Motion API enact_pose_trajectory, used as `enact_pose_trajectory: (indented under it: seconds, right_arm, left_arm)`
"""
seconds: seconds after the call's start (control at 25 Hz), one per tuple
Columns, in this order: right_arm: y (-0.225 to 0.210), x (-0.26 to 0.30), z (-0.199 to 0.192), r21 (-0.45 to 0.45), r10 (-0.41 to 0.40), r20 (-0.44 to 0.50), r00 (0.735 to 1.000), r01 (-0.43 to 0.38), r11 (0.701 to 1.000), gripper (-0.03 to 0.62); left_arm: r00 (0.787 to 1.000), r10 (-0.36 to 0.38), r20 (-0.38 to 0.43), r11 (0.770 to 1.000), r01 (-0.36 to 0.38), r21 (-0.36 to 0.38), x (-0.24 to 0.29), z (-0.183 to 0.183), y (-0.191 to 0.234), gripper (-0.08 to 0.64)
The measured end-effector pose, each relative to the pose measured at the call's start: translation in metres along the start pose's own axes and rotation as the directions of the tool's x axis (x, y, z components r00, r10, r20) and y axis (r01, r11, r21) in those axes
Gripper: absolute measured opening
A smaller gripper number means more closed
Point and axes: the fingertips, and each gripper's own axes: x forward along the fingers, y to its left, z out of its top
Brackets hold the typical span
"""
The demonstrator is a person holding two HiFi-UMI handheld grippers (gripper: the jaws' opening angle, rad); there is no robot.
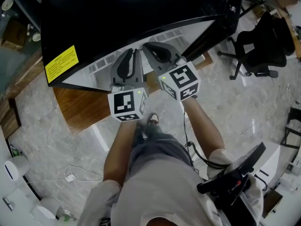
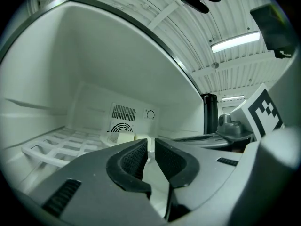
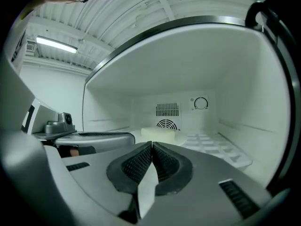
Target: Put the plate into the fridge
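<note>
The white plate (image 2: pixel 157 188) is inside the white fridge cavity, just above the shelf, and carries a pale yellow block (image 3: pixel 160 134). My left gripper (image 2: pixel 151 145) has the plate's near rim between its pads, with only a narrow gap filled by the white rim. My right gripper (image 3: pixel 152 147) is shut on the rim of the plate (image 3: pixel 146 192) beside it. In the head view both grippers, left (image 1: pixel 130 55) and right (image 1: pixel 159 52), reach side by side under the black fridge top (image 1: pixel 117 18), which hides the plate.
A white grid shelf (image 2: pixel 56 145) (image 3: pixel 216 145) lines the cavity floor. A fan vent (image 2: pixel 123 119) and a dial (image 3: pixel 201 103) sit on the back wall. Outside, a yellow label (image 1: pixel 61 62) marks the fridge; a black office chair (image 1: pixel 261 51) stands at the right.
</note>
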Motion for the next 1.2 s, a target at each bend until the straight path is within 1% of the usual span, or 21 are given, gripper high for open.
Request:
enact_pose_trajectory:
  seconds: [0.2,0.44,0.6,0.76,0.92,1.08,1.2]
  right_arm:
    - [0.003,-0.001,0.003,0.011,0.001,0.003,1.0,-0.001,1.0,0.02]
    - [0.008,0.002,0.005,-0.008,-0.011,-0.011,1.0,0.011,1.0,0.02]
    - [0.014,0.001,0.004,0.012,-0.027,0.007,1.0,0.027,1.0,0.02]
    - [0.02,-0.018,-0.001,0.019,-0.058,0.026,0.998,0.057,0.998,0.02]
    - [0.037,-0.036,0.005,0.032,-0.086,0.033,0.996,0.085,0.996,0.017]
    - [0.044,-0.086,0.011,0.027,-0.116,0.062,0.991,0.114,0.993,0.017]
    - [0.052,-0.123,0.012,0.035,-0.141,0.078,0.987,0.138,0.99,0.017]
  left_arm:
    - [1.0,0.001,0.005,1.0,-0.001,-0.015,-0.001,0.004,0.0,0.063]
    - [1.0,0.005,-0.001,1.0,-0.005,-0.015,-0.003,0.005,0.005,0.063]
    - [0.999,0.033,-0.006,0.999,-0.033,-0.003,-0.01,0.0,0.015,0.055]
    - [0.997,0.072,-0.012,0.997,-0.072,0.023,-0.024,-0.004,0.011,0.043]
    - [0.993,0.114,-0.032,0.993,-0.113,0.028,-0.044,-0.002,0.017,0.029]
    - [0.986,0.164,-0.041,0.986,-0.163,0.027,-0.07,0.0,-0.005,0.02]
    - [0.98,0.192,-0.045,0.981,-0.192,0.009,-0.095,0.001,-0.023,0.018]
